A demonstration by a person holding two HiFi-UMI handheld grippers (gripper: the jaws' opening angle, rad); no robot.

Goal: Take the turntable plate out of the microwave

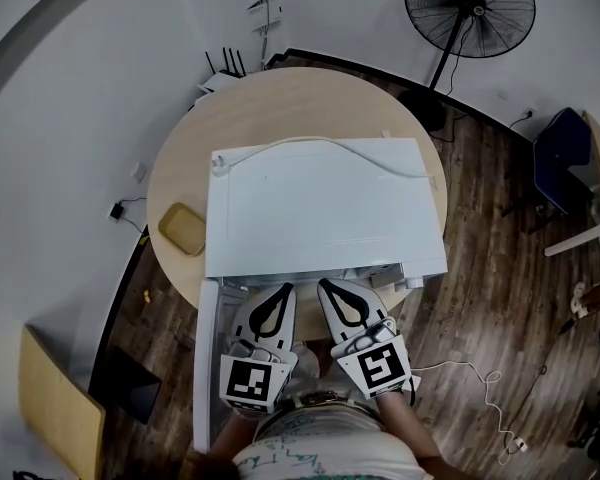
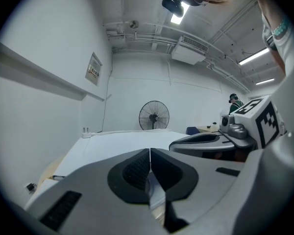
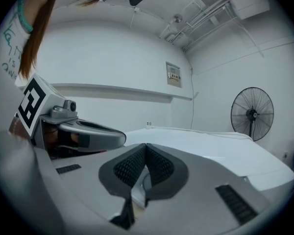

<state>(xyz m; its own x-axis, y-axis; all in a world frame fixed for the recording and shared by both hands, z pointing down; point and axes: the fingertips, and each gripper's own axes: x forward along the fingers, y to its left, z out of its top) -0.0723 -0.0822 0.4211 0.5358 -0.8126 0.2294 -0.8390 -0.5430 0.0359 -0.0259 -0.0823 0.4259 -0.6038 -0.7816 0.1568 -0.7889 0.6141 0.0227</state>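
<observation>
The turntable plate is not showing in any view. I am judging it to be sitting inside the microwave (image 1: pixel 320 203), hidden beneath the smooth, white, boxy top. The door (image 1: pixel 206 368) is hanging open at the near left, leaving the cavity accessible. I am holding the left tongs (image 2: pixel 150 153) and right tongs (image 3: pixel 146 147) side by side at the near front edge. Both are closed tight, ribbed dark pads meeting, gripping nothing, presumably lining up for entry. The microwave is occupying the round, pale wooden surface (image 1: pixel 180 158). A white cable (image 1: pixel 320 144) is trailing across its top, and a flat yellow rounded item (image 1: pixel 182 228) is lying just left.
</observation>
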